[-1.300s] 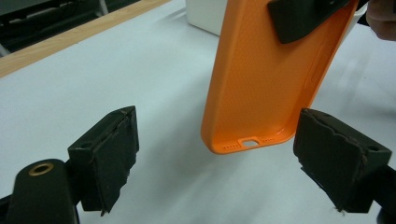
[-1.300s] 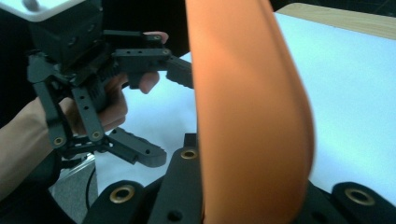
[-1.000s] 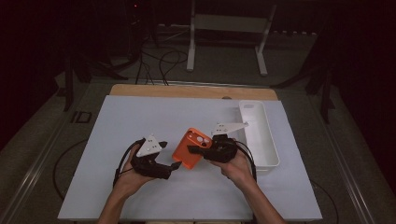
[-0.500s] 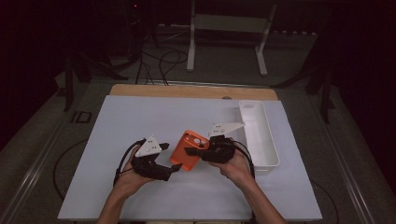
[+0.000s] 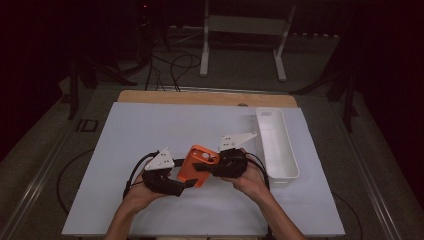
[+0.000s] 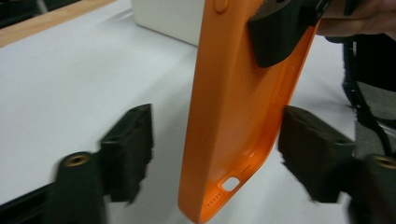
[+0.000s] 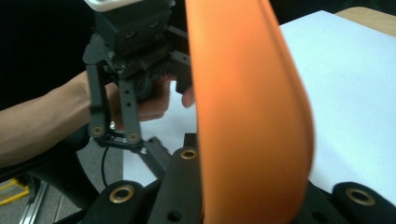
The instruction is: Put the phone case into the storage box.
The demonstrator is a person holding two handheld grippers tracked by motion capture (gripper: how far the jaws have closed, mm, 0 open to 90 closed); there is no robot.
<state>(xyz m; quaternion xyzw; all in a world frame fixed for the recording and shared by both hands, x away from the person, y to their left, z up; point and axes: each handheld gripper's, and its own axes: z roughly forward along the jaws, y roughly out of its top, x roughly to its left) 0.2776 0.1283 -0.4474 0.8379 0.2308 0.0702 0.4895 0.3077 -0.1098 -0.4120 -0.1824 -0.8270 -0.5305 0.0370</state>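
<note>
An orange phone case (image 5: 198,165) is held up above the white mat between both hands. My right gripper (image 5: 209,168) is shut on its upper part, and its black jaw presses on the case's side (image 6: 280,37). In the right gripper view the case (image 7: 247,112) stands edge-on between the jaws of my right gripper (image 7: 252,196). My left gripper (image 5: 188,183) straddles the case's lower end (image 6: 224,154). Its jaws have just been closing, with a gap still showing at the left pad (image 6: 130,149), so it is open.
A long white tray (image 5: 276,145) lies on the right side of the white mat (image 5: 145,125), close behind the right hand. A wooden strip (image 5: 200,97) runs along the mat's far edge. Cables and a metal stand are on the dark floor beyond.
Both hands and the case have stayed almost in place. The left gripper's tips sit a little closer around the case's lower end.
</note>
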